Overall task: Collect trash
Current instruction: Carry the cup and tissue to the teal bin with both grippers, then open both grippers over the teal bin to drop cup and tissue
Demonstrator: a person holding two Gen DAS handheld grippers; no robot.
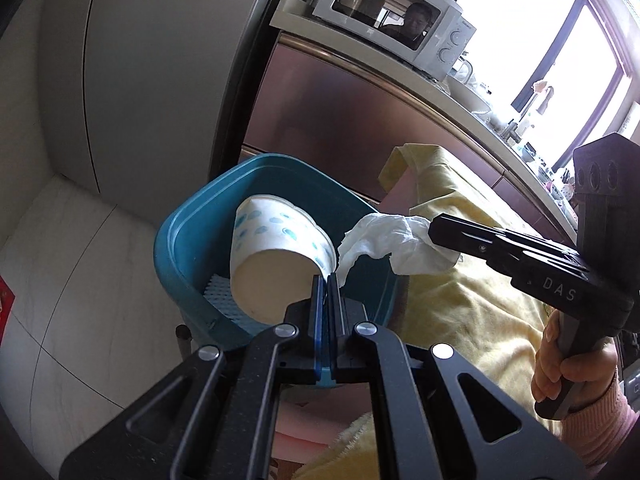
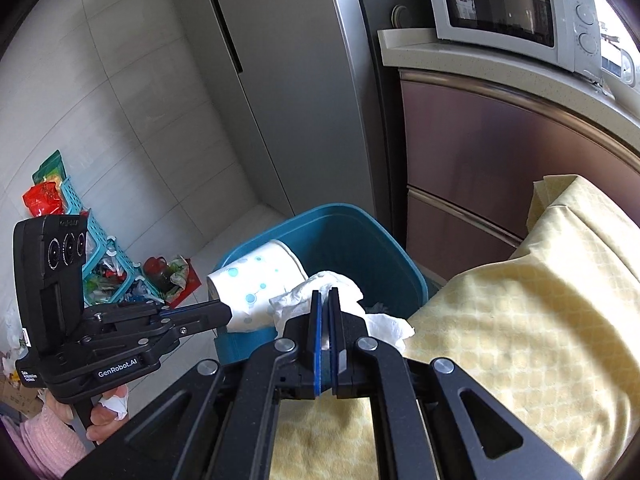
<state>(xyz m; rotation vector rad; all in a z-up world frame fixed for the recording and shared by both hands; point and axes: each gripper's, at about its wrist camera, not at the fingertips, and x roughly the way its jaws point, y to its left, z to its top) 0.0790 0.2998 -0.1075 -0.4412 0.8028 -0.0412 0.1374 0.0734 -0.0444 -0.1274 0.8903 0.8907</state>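
Cup (image 1: 276, 240) and tissue (image 1: 392, 240) over bin (image 1: 192, 236)

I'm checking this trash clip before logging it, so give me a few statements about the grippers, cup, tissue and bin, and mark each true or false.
1. The left gripper is shut on the paper cup. True.
2. The right gripper is open and holds nothing. False: it pinches the tissue.
3. The cup is over the teal bin. True.
4. The bin is red. False: teal.
5. A microwave sits on the counter. True.
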